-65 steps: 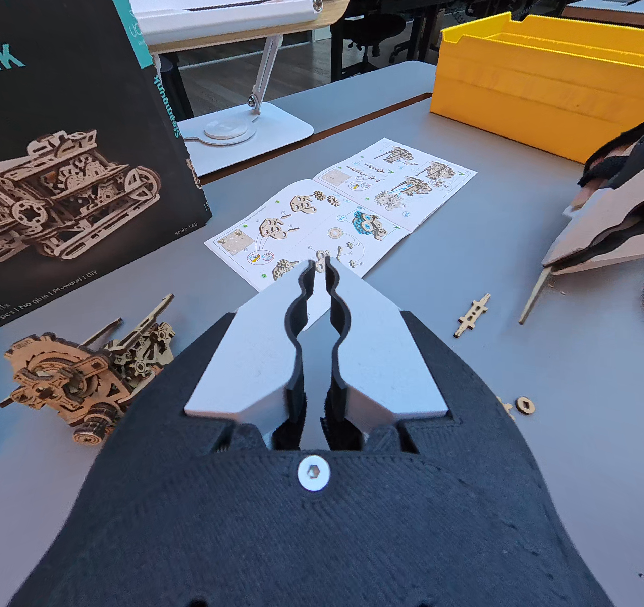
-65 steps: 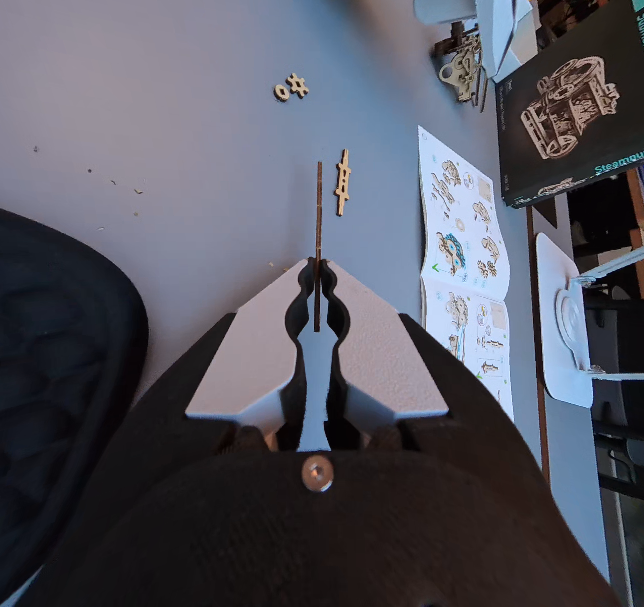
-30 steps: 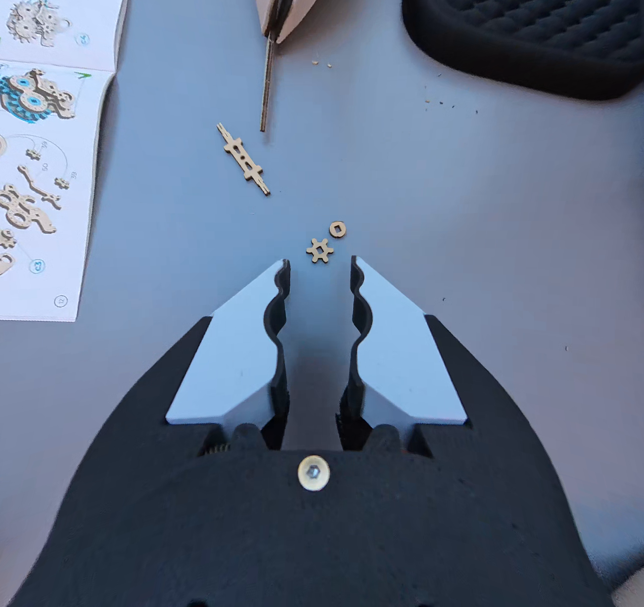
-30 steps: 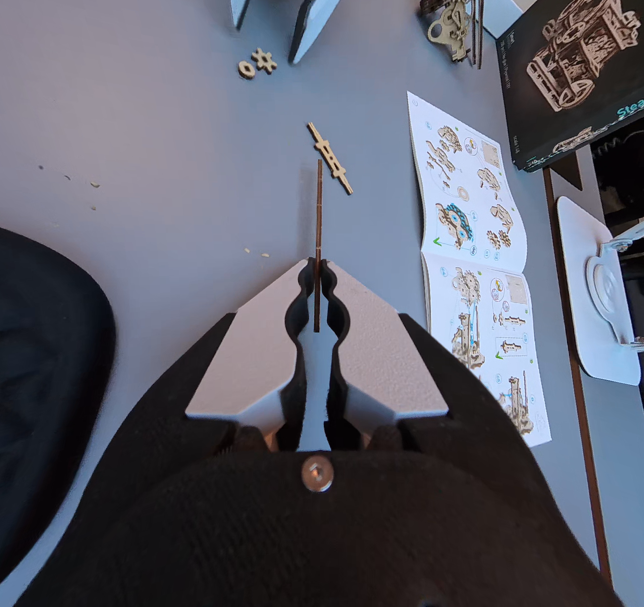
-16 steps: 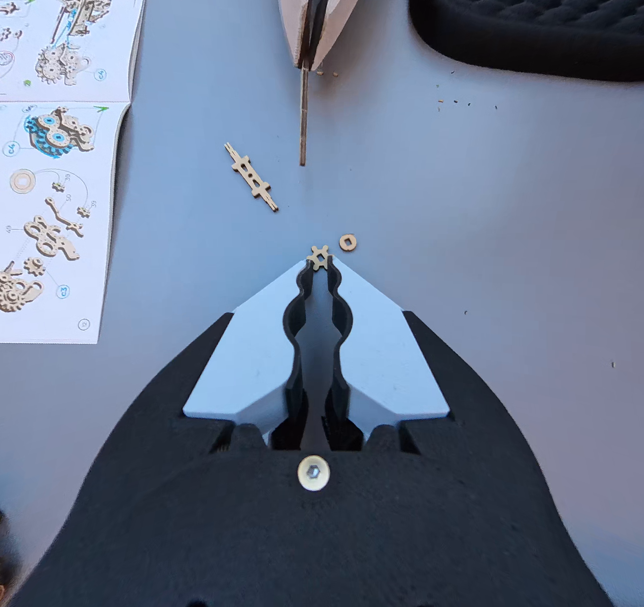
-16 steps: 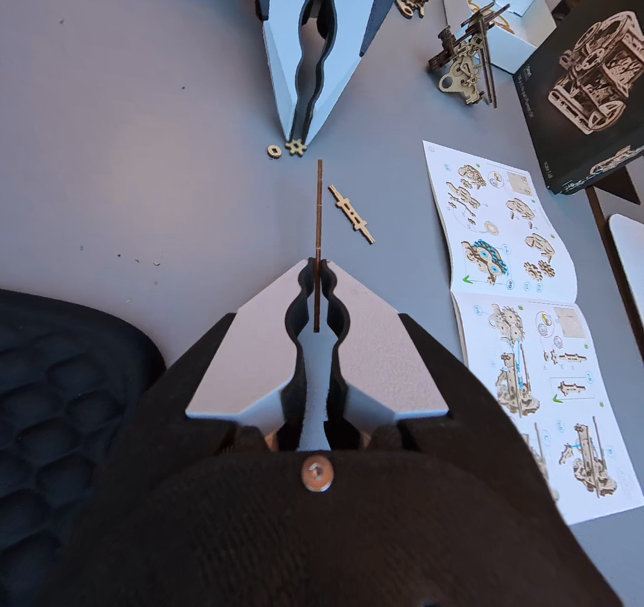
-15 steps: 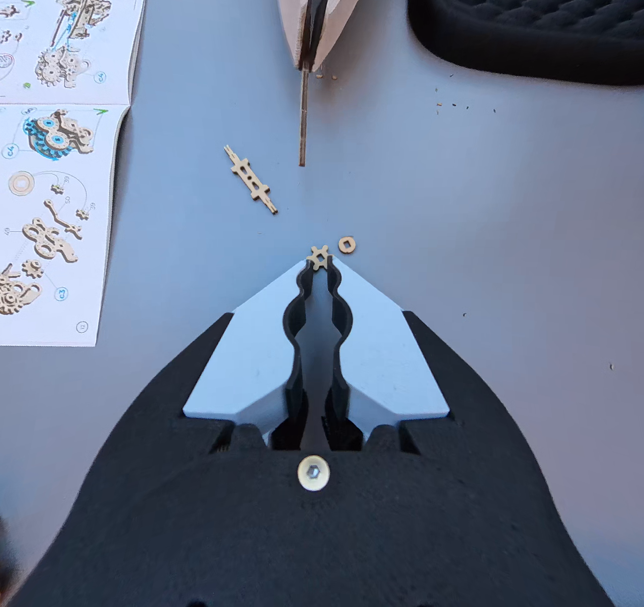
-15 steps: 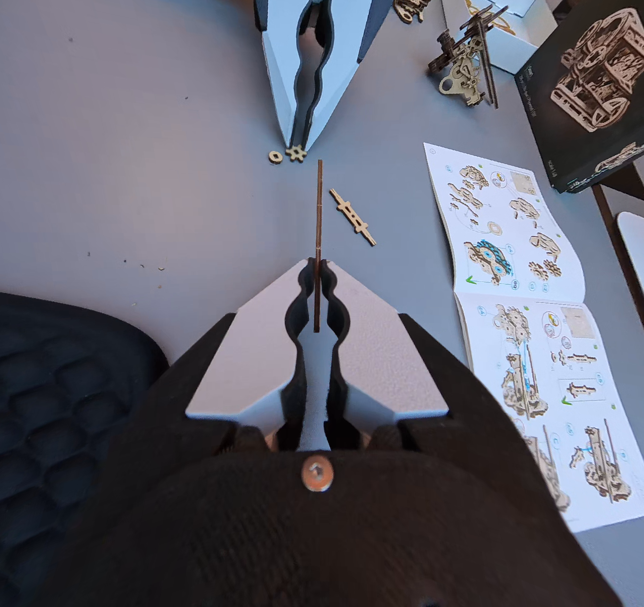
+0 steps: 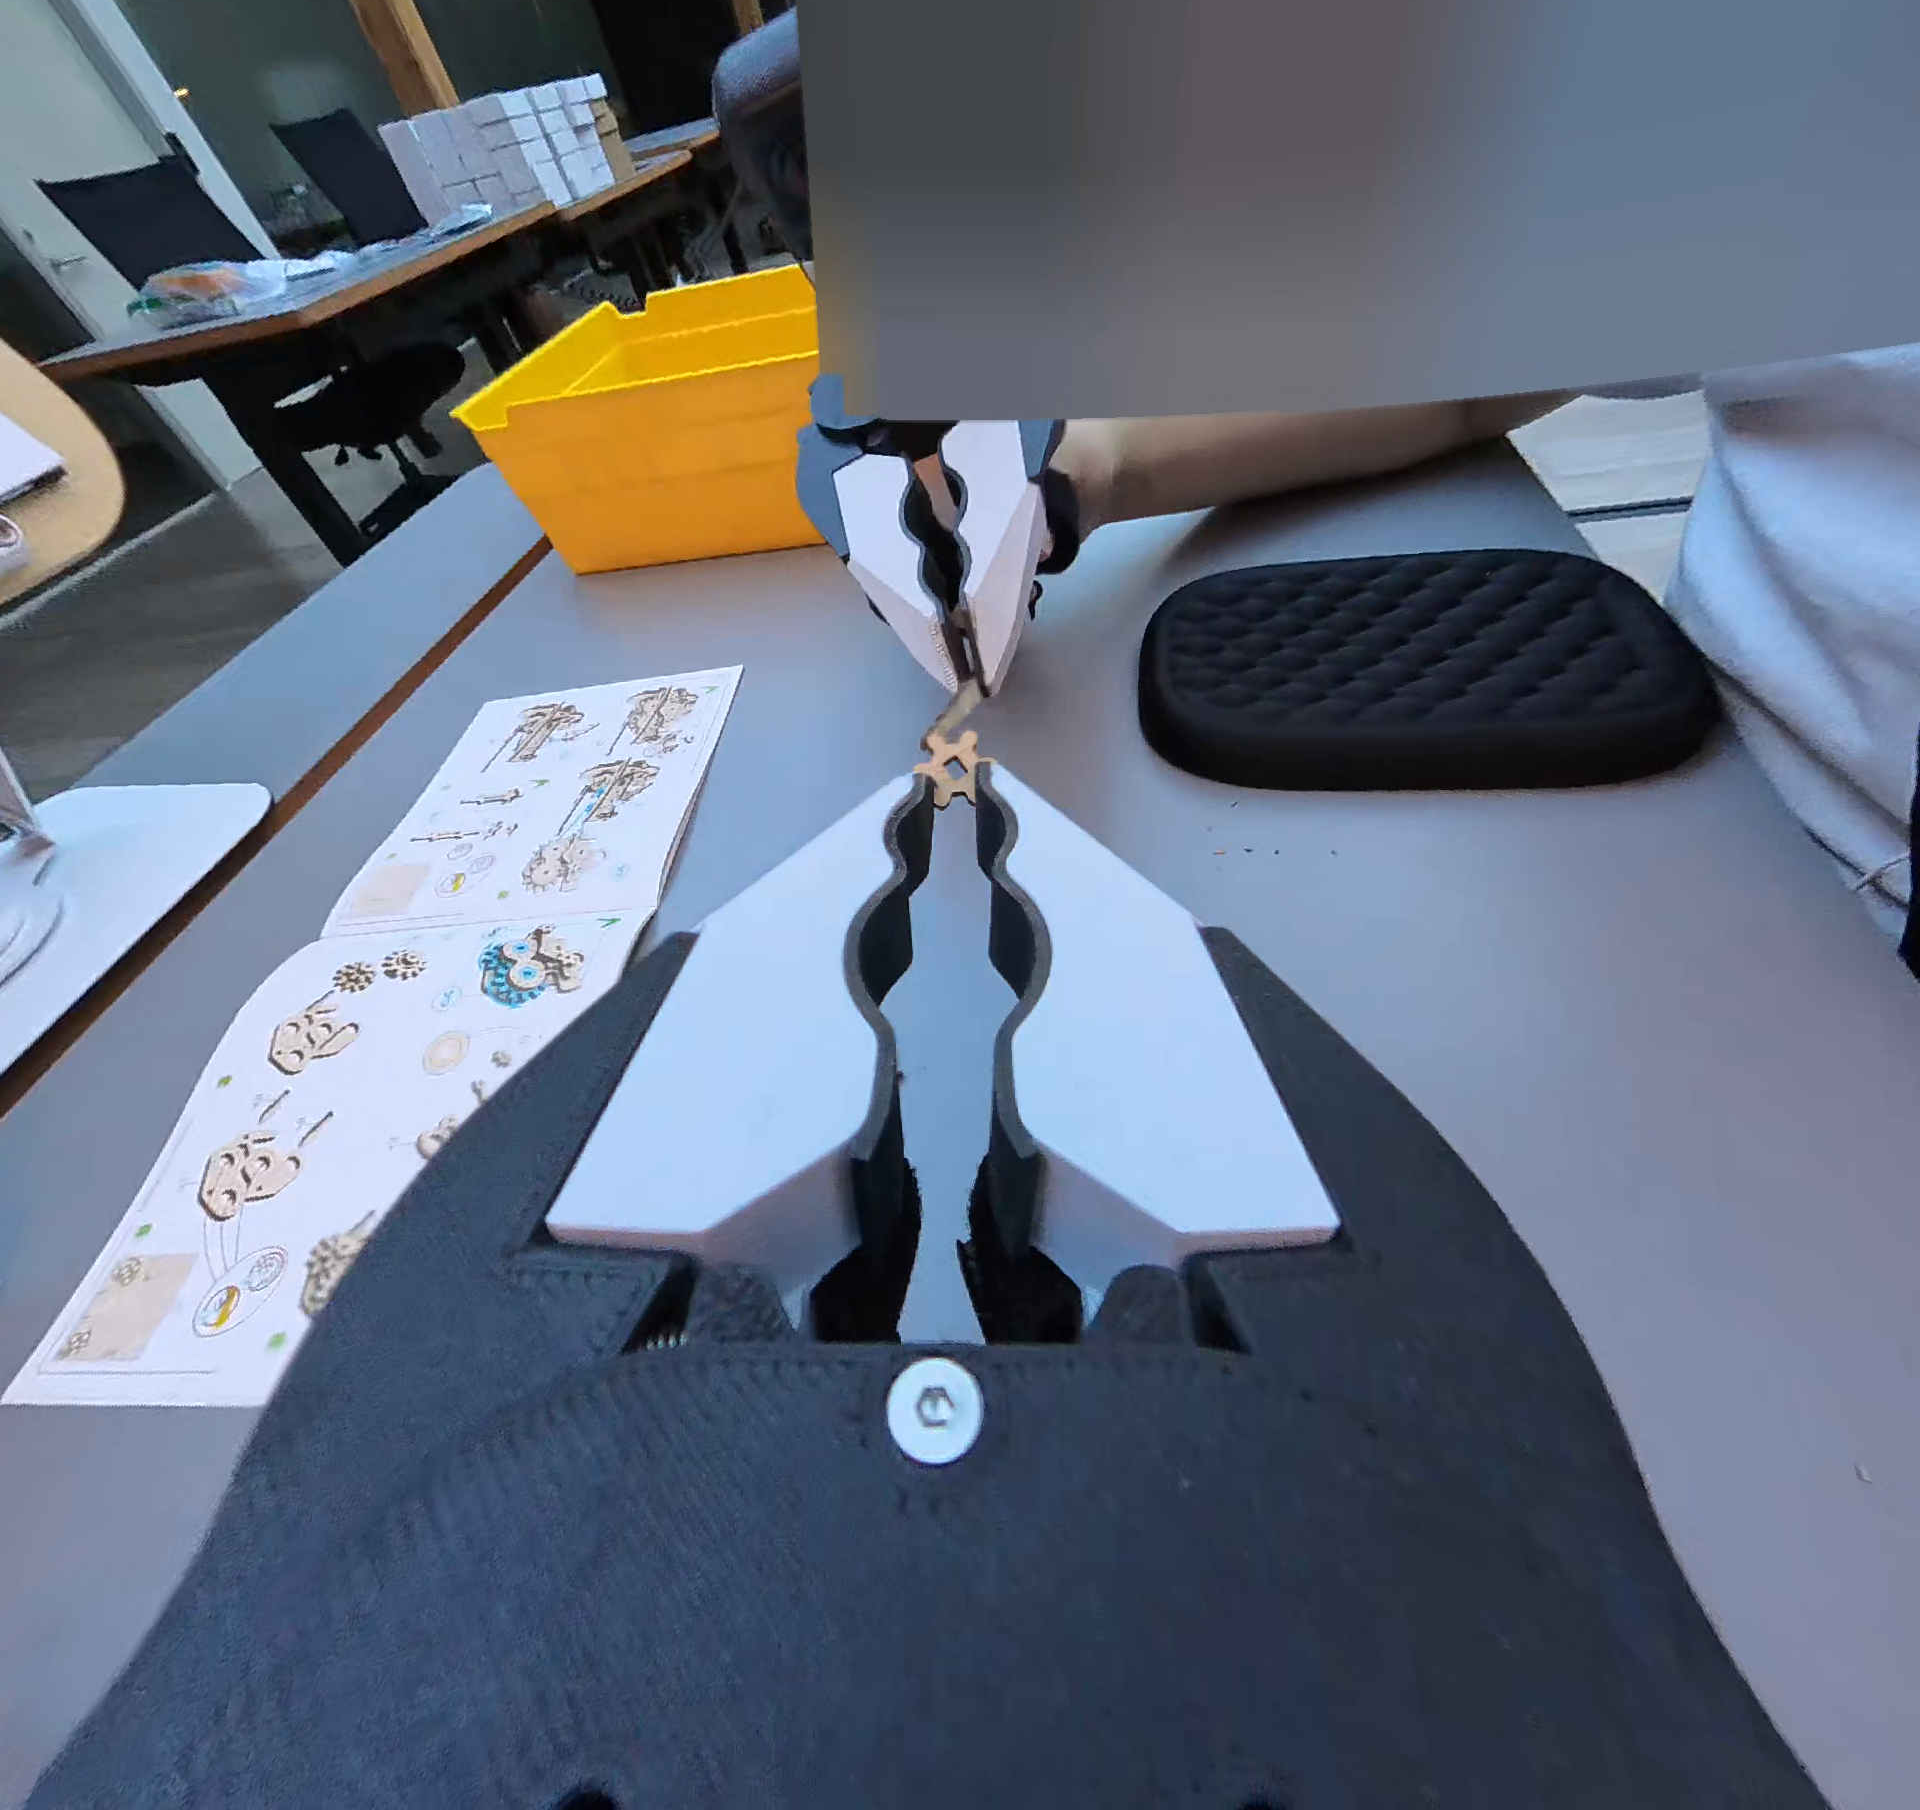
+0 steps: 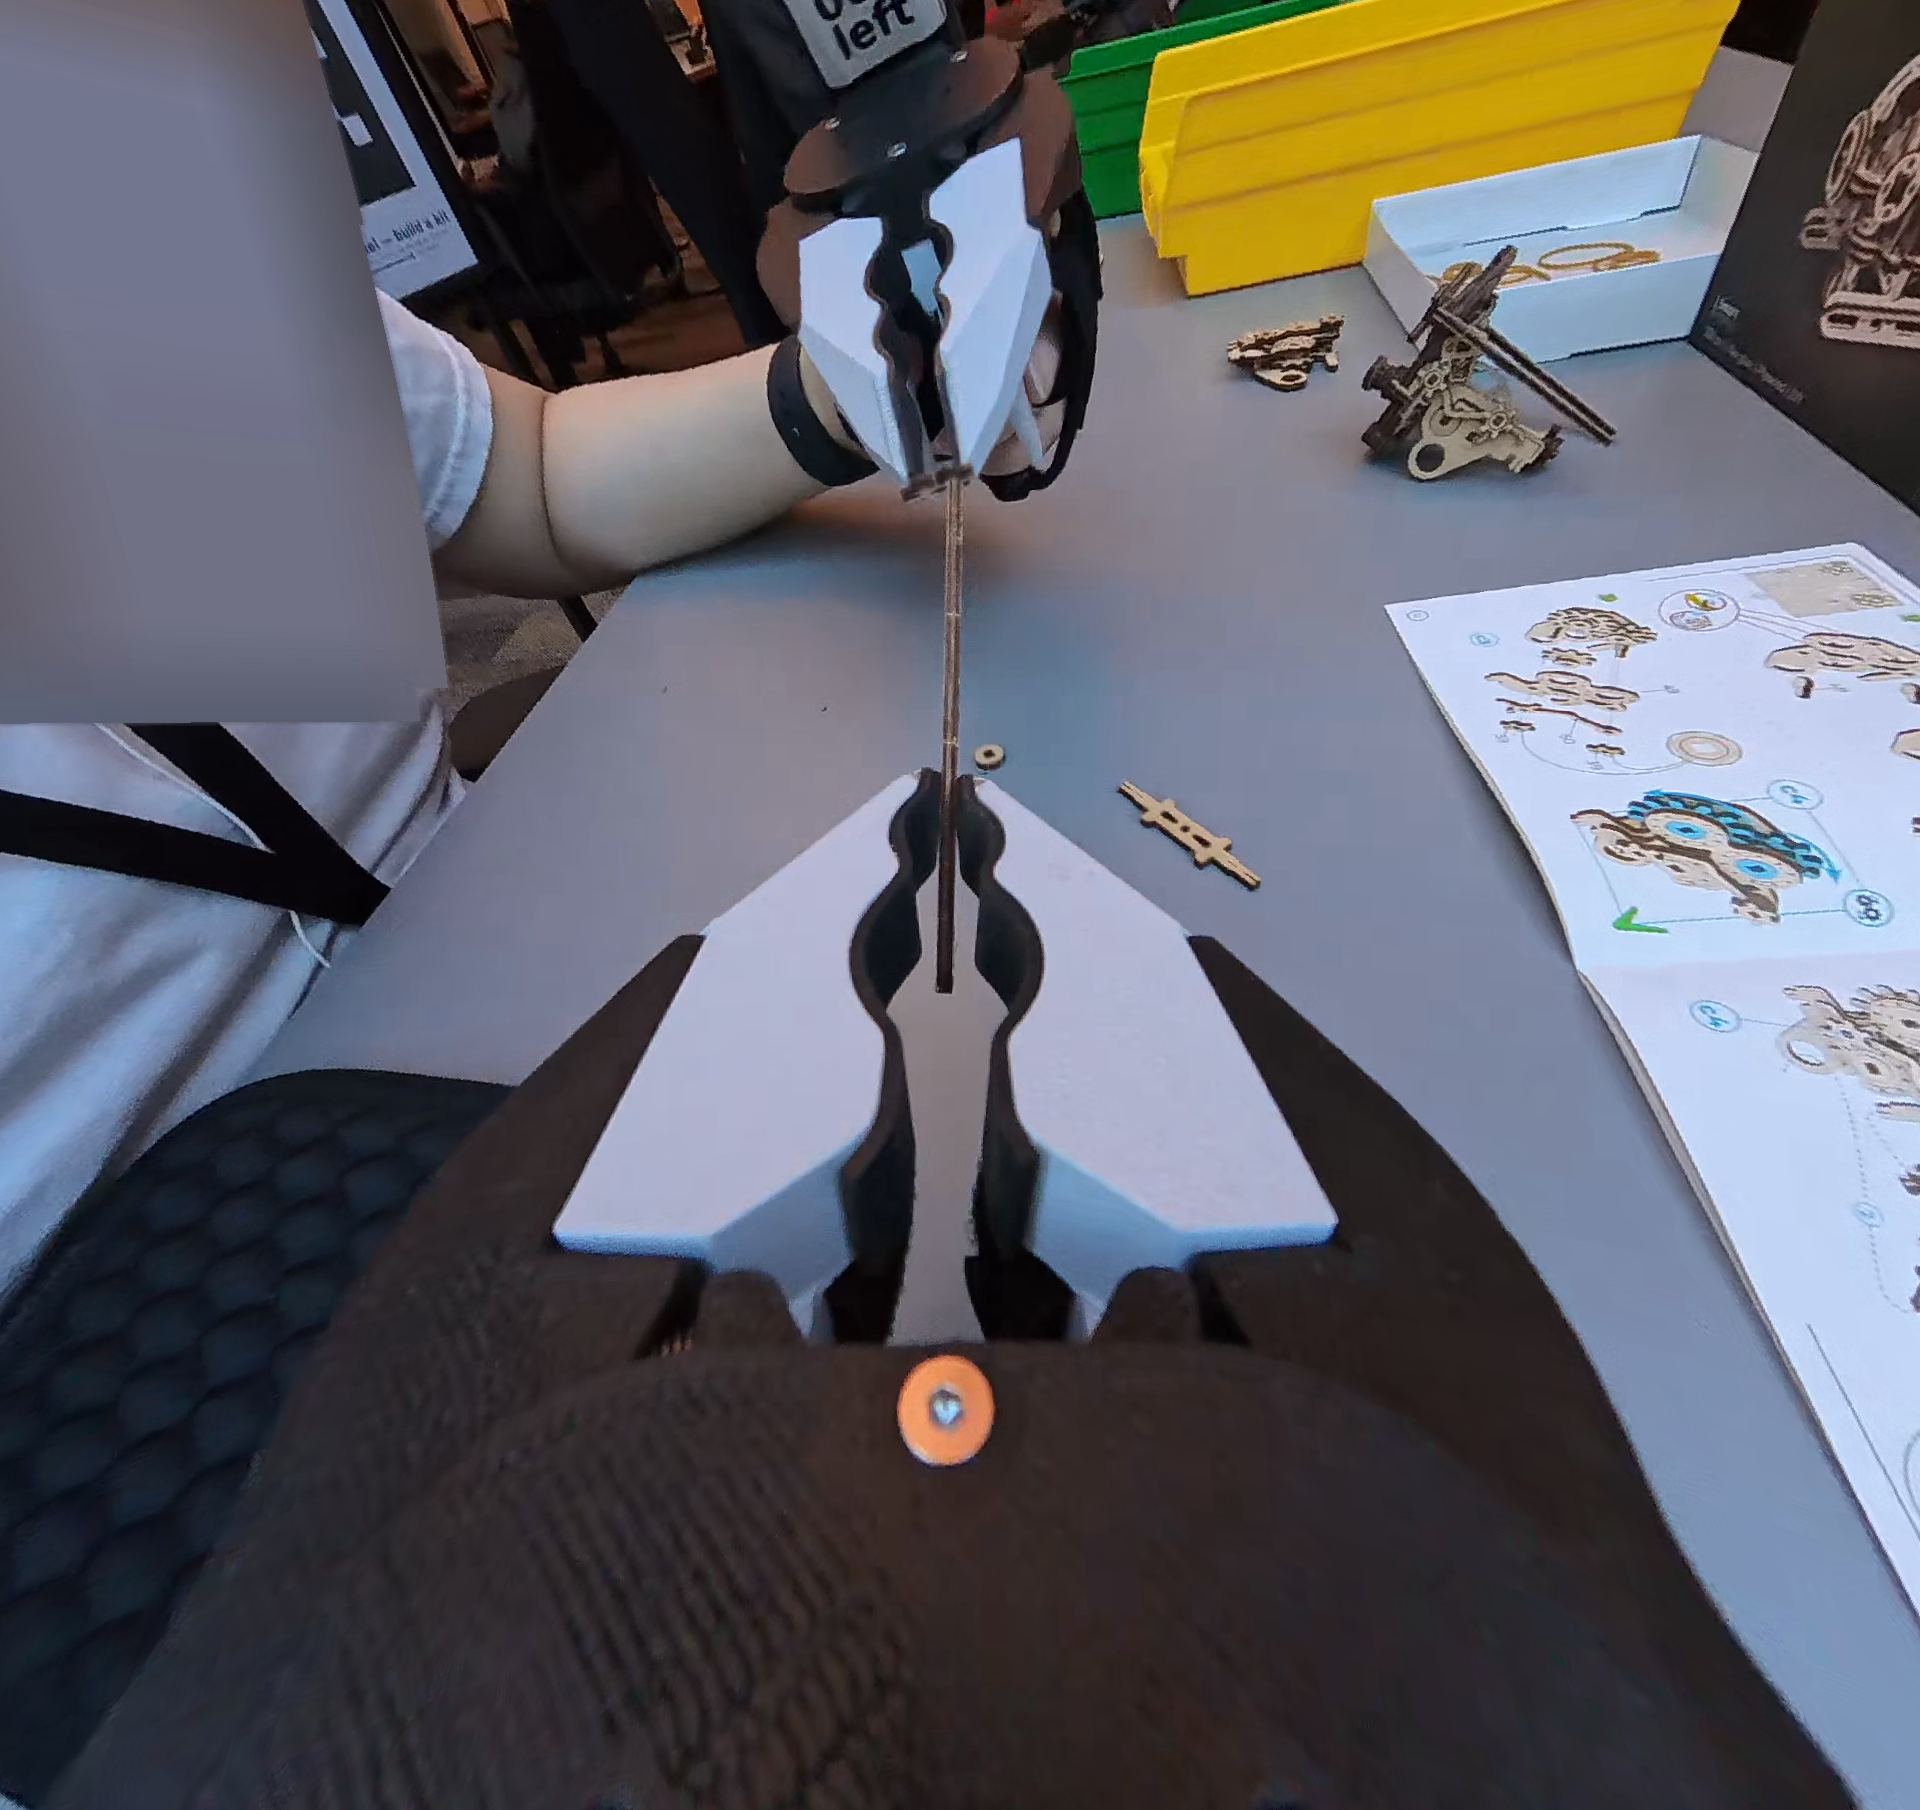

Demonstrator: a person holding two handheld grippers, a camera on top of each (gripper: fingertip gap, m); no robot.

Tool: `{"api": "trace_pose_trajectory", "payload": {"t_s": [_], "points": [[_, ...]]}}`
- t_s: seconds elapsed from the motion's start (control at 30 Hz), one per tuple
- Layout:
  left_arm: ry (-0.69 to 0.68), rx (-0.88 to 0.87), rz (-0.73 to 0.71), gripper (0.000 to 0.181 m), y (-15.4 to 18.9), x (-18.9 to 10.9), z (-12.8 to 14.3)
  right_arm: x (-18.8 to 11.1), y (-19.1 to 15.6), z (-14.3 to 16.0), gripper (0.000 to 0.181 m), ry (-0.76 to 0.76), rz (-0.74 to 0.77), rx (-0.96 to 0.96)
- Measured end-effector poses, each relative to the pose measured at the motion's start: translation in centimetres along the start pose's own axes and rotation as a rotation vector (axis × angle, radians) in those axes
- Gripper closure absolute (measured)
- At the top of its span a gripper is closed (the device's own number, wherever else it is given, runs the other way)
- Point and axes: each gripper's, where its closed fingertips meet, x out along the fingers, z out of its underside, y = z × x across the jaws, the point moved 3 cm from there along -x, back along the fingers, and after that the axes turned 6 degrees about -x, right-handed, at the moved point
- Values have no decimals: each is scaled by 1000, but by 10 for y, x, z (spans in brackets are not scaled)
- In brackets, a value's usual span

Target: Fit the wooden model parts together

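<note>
My left gripper (image 9: 950, 781) is shut on a small wooden star-shaped gear (image 9: 952, 761) and holds it above the table. My right gripper (image 10: 943, 781) is shut on a thin wooden rod (image 10: 950, 659) that sticks straight out ahead. The two grippers face each other. The rod's far tip meets the gear (image 10: 928, 485) at the tips of the left gripper (image 10: 935, 472). In the left wrist view the right gripper (image 9: 971, 685) shows just beyond the gear, with the rod (image 9: 954, 718) foreshortened. I cannot tell whether the rod is inside the gear's hole.
A small wooden ring (image 10: 989, 754) and a flat notched strip (image 10: 1190, 835) lie on the grey table (image 10: 1195, 565). An open instruction booklet (image 10: 1683, 773) lies to the right. A part-built wooden model (image 10: 1455, 399), a white tray (image 10: 1538, 233), yellow bins (image 10: 1403, 98) and a black pad (image 9: 1423, 664) stand around. One gripper's finger ends stand about 7 cm off the other's.
My left gripper closed on the gear and lifted it off the table. Both grippers rose and tilted level to face each other, and the rod tip now meets the gear.
</note>
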Motion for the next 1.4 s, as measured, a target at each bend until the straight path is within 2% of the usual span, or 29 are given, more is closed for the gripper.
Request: {"api": "trace_pose_trajectory", "payload": {"t_s": [0.3, 0.93, 1.27, 1.4], "points": [[80, -45, 39, 176, 2, 0, -8, 2, -7, -6, 180, 26, -34, -12], [136, -21, 40, 176, 6, -2, -18, 4, -12, -11, 180, 70, -76, 3], [268, -101, 163, 176, 18, -7, -37, 8, -27, -27, 180, 214, -236, 122], [273, -109, 194, 177, 24, -4, -39, 13, -33, -30, 180, 243, -301, 198]]}}
